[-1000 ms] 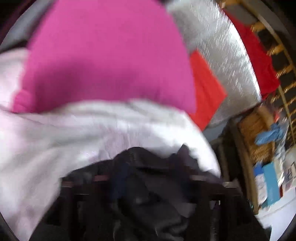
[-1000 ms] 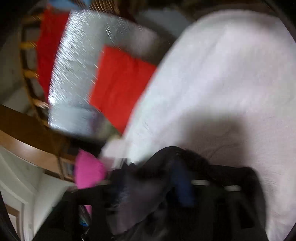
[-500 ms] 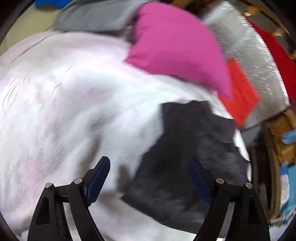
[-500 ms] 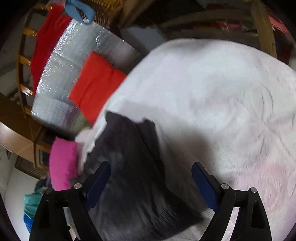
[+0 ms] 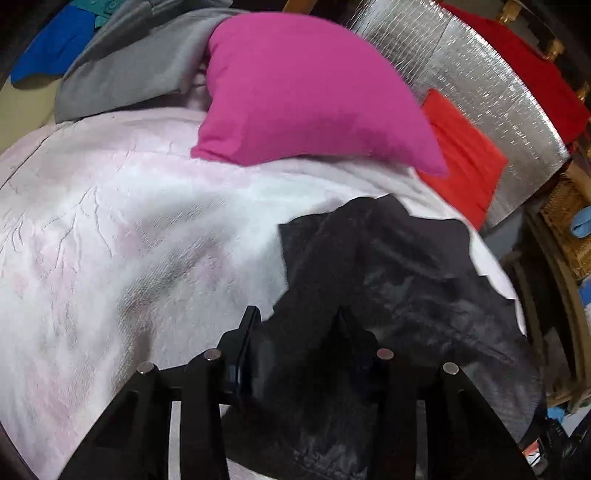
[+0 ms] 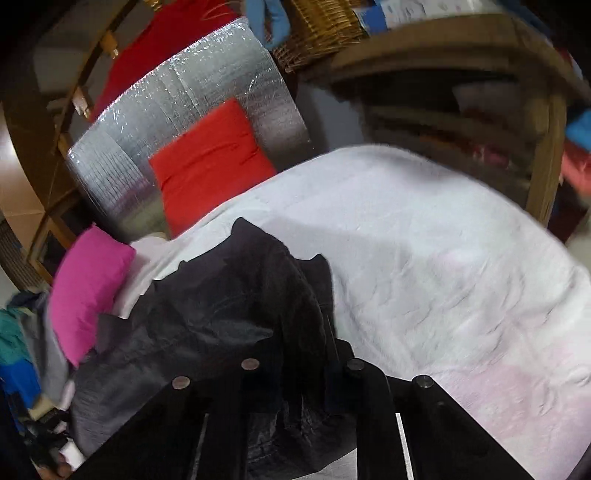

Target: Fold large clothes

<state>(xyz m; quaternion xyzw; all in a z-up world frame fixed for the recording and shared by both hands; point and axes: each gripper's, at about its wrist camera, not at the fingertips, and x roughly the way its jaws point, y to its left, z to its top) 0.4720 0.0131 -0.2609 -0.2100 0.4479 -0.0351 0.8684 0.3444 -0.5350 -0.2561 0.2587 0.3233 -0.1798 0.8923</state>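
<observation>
A black garment lies crumpled on a white bed cover. My left gripper is shut on a bunched edge of the black garment, whose cloth rises between the fingers and hides the tips. In the right wrist view the same black garment spreads to the left over the white cover. My right gripper is shut on another edge of it, with cloth bunched over the fingers.
A pink pillow lies behind the garment, with a grey cloth to its left. A red cushion leans on a silver foil board. Wooden furniture and a wicker basket stand beyond the bed.
Half a second ago both grippers were open above the black garment lying flat. Now both have closed on its edges and the cloth is bunched up between the fingers.
</observation>
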